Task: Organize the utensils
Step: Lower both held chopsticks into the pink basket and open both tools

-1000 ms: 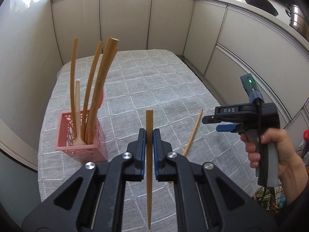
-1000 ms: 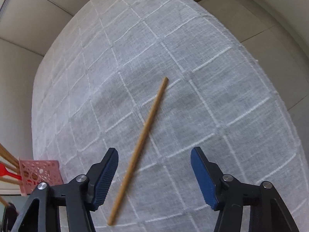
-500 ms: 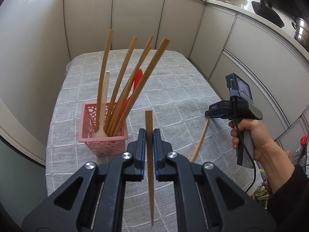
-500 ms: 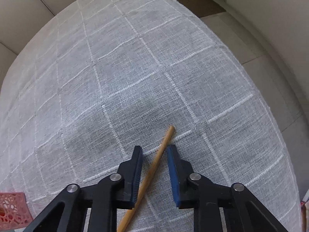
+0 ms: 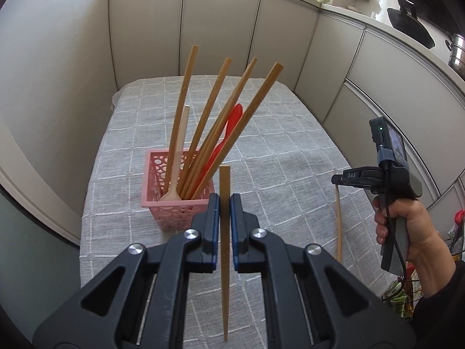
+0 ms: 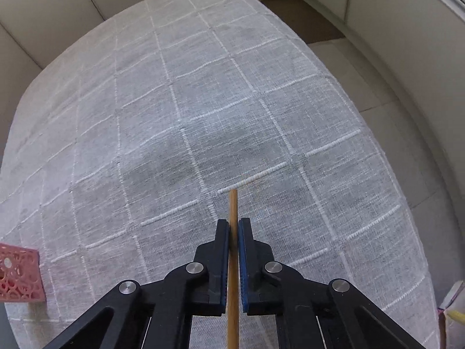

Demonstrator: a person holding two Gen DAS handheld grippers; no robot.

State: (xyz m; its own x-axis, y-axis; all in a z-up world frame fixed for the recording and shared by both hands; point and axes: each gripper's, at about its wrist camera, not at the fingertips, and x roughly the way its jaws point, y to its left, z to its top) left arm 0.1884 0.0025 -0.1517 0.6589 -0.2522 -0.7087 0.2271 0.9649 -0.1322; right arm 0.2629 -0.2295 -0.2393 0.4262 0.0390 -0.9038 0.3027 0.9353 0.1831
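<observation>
2 downward wrist views, shared tablecloth (image 5: 290, 157)

You see a grey checked tablecloth (image 5: 279, 157) over the surface; beige cabinet doors (image 5: 221, 32) stand behind it, a black pan (image 5: 412, 23) above.

Left tongs (image 5: 224, 203): clamped on a flat wooden stick (image 5: 225, 247)
Pink basket (image 5: 174, 203): just beyond, holding sticks, two spoons
Right tongs (image 5: 337, 179): gripping another stick (image 5: 338, 226) over the worktop (image 5: 290, 157)
</observation>
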